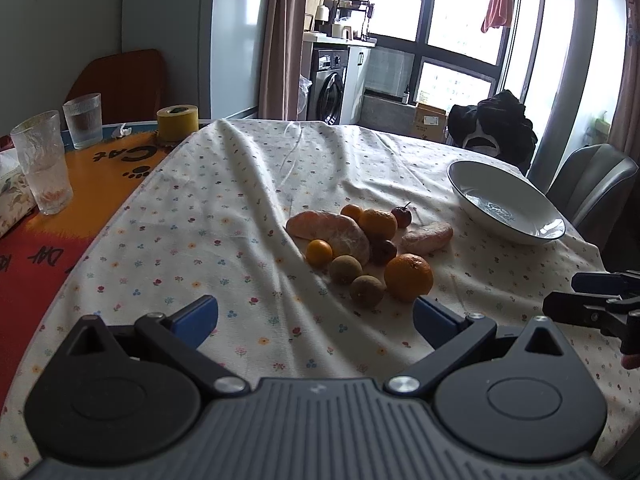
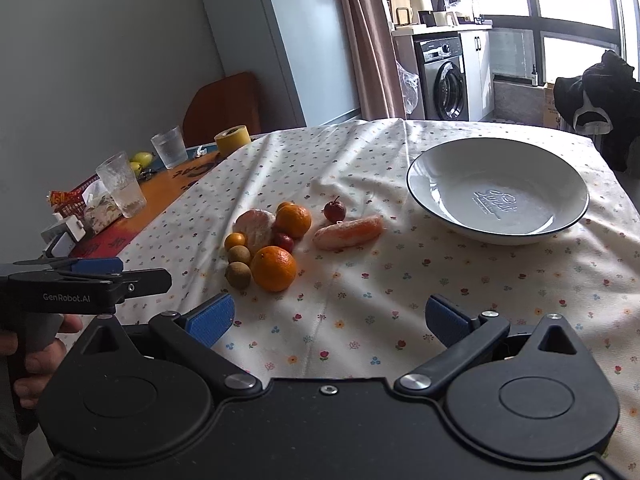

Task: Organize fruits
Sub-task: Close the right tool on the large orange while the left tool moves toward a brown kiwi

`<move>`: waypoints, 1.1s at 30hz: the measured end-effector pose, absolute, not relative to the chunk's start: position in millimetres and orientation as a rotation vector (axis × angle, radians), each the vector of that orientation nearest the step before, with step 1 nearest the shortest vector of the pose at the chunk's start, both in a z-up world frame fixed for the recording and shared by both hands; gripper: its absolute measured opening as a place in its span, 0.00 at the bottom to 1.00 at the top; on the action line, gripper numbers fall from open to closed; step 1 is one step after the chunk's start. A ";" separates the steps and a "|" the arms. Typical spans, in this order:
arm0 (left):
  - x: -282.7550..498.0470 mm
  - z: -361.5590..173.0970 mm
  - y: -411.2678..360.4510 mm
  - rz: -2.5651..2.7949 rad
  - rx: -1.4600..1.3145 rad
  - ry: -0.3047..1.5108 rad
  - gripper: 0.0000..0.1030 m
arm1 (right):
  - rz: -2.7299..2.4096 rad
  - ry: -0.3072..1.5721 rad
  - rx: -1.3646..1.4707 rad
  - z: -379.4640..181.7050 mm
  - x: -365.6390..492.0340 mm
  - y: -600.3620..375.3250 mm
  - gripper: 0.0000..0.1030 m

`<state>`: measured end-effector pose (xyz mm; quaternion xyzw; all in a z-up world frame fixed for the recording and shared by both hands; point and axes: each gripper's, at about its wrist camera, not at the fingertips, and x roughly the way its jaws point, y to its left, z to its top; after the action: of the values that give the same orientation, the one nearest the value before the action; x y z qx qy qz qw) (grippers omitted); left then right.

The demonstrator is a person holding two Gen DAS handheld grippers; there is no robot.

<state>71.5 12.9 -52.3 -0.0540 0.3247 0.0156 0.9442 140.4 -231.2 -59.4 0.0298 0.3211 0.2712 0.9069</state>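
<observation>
Both the left gripper (image 1: 316, 320) and the right gripper (image 2: 330, 316) hover with fingers spread wide, holding nothing, over the near edge of the floral tablecloth (image 2: 360, 312). The fruits (image 2: 272, 240) cluster mid-cloth; beyond them, toward the far right corner, sits the white bowl (image 2: 496, 236)

- Left gripper (image 1: 316, 316): black linkage arms, blue ribbed finger pads (image 1: 196, 318), silver pivot screws, grey ridged body.
- Right gripper (image 2: 330, 318): same black build, blue pads (image 2: 212, 320).
- White "GenRobot.AI" lettering on left gripper's side, seen from the right wrist view.
</observation>
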 end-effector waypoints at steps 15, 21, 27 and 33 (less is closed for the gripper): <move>96.3 -70.3 9.9 0.011 -0.135 0.676 0.83 | 0.624 0.683 0.058 -73.5 166.1 -210.8 0.86; 105.9 -77.0 7.0 -0.002 -0.147 0.686 0.65 | 0.659 0.701 0.036 -77.5 173.7 -201.0 0.72; 117.2 -82.6 2.1 -0.015 -0.167 0.697 0.54 | 0.667 0.713 0.018 -81.1 184.3 -192.6 0.62; 127.0 -86.7 -3.4 -0.044 -0.179 0.710 0.37 | 0.702 0.735 0.016 -84.3 193.1 -186.7 0.51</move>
<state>127.0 -3.4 -86.7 -0.0875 0.3471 -0.0213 0.9335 193.1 -186.7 -84.3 0.0078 0.3519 0.3363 0.8735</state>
